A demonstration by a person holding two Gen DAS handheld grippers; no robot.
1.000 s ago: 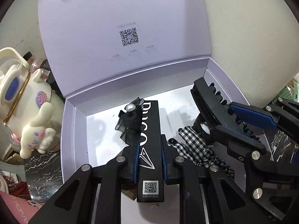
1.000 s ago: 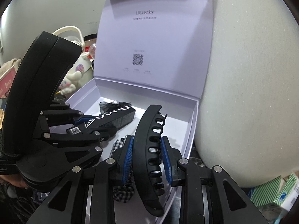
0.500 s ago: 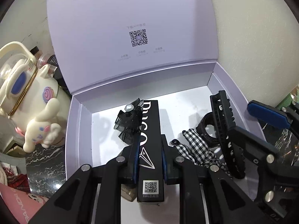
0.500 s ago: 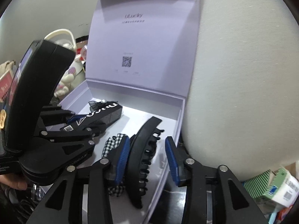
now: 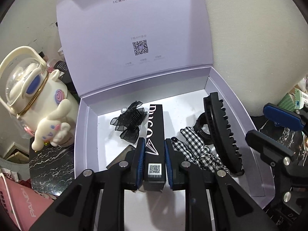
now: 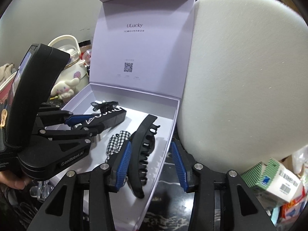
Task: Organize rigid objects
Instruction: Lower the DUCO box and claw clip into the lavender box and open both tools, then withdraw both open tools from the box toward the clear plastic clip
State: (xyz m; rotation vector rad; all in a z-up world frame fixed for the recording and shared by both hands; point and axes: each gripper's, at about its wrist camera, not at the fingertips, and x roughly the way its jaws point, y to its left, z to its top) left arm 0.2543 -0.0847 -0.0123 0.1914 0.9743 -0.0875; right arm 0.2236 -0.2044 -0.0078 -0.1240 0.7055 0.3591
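Left tongs [image 5: 153, 150] clamped tight — right tongs [image 6: 152, 163] spread wide.

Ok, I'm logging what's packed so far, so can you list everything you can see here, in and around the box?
Open lavender cardboard gift box: one, lid upright, on dark marbled surface.
Long black rectangular carton: one, inside box, middle, between the left fingers.
Large black plastic claw clip: one, inside box, right side.
Black sheer ribbon bow clip: one, inside box, left of carton.
Black-and-white gingham scrunchie: one, inside box, beside claw clip.
Black ring-shaped item: one, partly under claw clip.
Cream character teapot: one, left of box.
Pink paper bag: one, lower left.
Green-and-white striped carton: one, right of box.
White foam block: one, behind box, right.
Left gripper: closed on carton.
Right gripper: open, straddling the box's right wall.
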